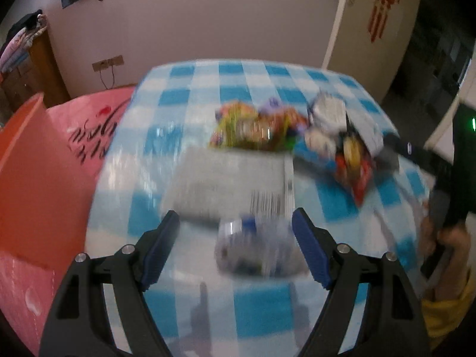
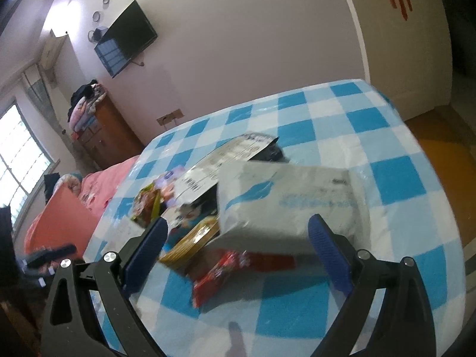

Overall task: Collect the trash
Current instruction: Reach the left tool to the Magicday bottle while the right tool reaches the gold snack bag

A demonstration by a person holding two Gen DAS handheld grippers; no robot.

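Note:
Trash lies on a table with a blue and white checked cloth point(image 1: 166, 98). In the left wrist view my left gripper point(image 1: 236, 223) is open above a crushed clear plastic bottle point(image 1: 253, 247), with a white tissue pack point(image 1: 232, 184) just beyond. Further back lie a colourful snack wrapper point(image 1: 250, 125) and a red and yellow wrapper point(image 1: 354, 160). In the right wrist view my right gripper point(image 2: 238, 229) is open, with the white tissue pack point(image 2: 285, 202) between and beyond its fingers. A red wrapper point(image 2: 220, 273), a yellow wrapper point(image 2: 190, 244) and a flattened carton point(image 2: 226, 160) lie around it. Both views are blurred.
A pink bed point(image 1: 86, 131) with an orange board point(image 1: 32, 178) stands left of the table. A wooden cabinet point(image 2: 101, 136), a wall television point(image 2: 125, 38) and a door point(image 2: 395, 29) are behind. The person's hand holding the other gripper shows at the right point(image 1: 446, 238).

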